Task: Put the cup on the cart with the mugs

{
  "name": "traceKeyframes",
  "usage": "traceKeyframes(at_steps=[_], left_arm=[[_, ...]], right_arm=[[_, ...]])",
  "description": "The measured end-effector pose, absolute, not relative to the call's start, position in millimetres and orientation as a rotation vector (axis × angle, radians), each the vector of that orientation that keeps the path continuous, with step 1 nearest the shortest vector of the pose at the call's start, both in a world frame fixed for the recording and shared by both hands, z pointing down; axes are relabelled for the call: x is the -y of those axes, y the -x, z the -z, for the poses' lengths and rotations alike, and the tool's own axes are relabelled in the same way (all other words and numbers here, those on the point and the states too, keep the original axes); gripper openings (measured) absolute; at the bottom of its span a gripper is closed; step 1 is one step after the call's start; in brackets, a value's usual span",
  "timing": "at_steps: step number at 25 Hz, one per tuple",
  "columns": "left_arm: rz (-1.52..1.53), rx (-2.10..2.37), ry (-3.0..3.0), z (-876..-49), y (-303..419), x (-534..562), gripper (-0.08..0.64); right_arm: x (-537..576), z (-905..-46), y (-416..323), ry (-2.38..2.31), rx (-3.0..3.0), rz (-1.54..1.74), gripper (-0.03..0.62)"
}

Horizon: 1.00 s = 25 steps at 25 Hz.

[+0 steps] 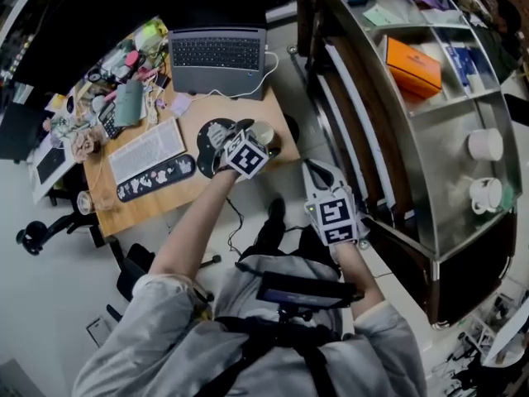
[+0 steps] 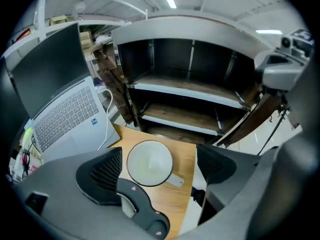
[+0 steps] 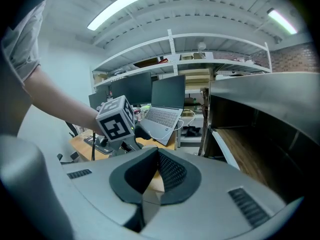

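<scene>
White round ceramic cup [image 1: 268, 132]: in head view mostly hidden under left gripper [image 2: 159, 168], only right rim shows; gripper's jaws hidden there too. Black mouse pad [image 1: 208, 139]: right part covered by same gripper. Colourful desk clutter [image 1: 116, 73], far left: too small to identify. Silver metal cart [image 1: 463, 222]: cut off by right edge.

No word or number can be read anywhere; the only signs are black-and-white square markers, one on the left cube [image 1: 246, 155] riding on the left gripper [image 2: 159, 165], another on the right cube [image 1: 336, 219] riding on the right gripper [image 3: 152, 176]; a blue sticker [image 2: 94, 124] sits on the laptop [image 2: 65, 116], beyond and to the left of the left gripper's jaws, its print too small to read; the key legends are likewise illegible.
</scene>
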<state>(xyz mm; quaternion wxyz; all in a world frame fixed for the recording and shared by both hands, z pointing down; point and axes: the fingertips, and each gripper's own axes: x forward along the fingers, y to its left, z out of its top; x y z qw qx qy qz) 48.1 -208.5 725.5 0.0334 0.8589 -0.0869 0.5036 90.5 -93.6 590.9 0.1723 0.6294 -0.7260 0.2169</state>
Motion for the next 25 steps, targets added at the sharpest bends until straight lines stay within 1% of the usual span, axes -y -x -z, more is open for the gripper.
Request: traceKeyframes(at_steps=[4, 9, 14, 15, 16, 25], left_arm=[[-1.771, 0.184, -2.556, -754.3, -41.2, 221.0, 0.466], [-1.872, 0.143, -2.482, -772.7, -37.3, 222.4, 0.466], [-1.892, 0.136, -2.439, -784.9, -34.0, 222.7, 0.46], [-1.891, 0.145, -2.443, -785.8, -34.0, 224.3, 0.449], [-1.885, 0.153, -2.455, -785.7, -34.7, 226.3, 0.411], [-1.896, 0.137, -2.446, -785.6, -31.6, 229.6, 0.41]], right_arm=[[92.7, -597.6, -90.8, -1.77, 2.049, -0.606, 0.003], [89.6, -603.9, -98.9, -1.776, 2.021, -0.642, 0.003], [90.4, -607.4, -104.3, -1.771, 2.011, -0.652, 0.003], [90.8, -607.6, -104.8, -1.77, 2.01, -0.653, 0.003], [91.1, -607.8, -104.8, -1.768, 2.01, -0.653, 0.003], [89.9, -612.9, -102.5, -1.762, 1.999, -0.674, 0.003]])
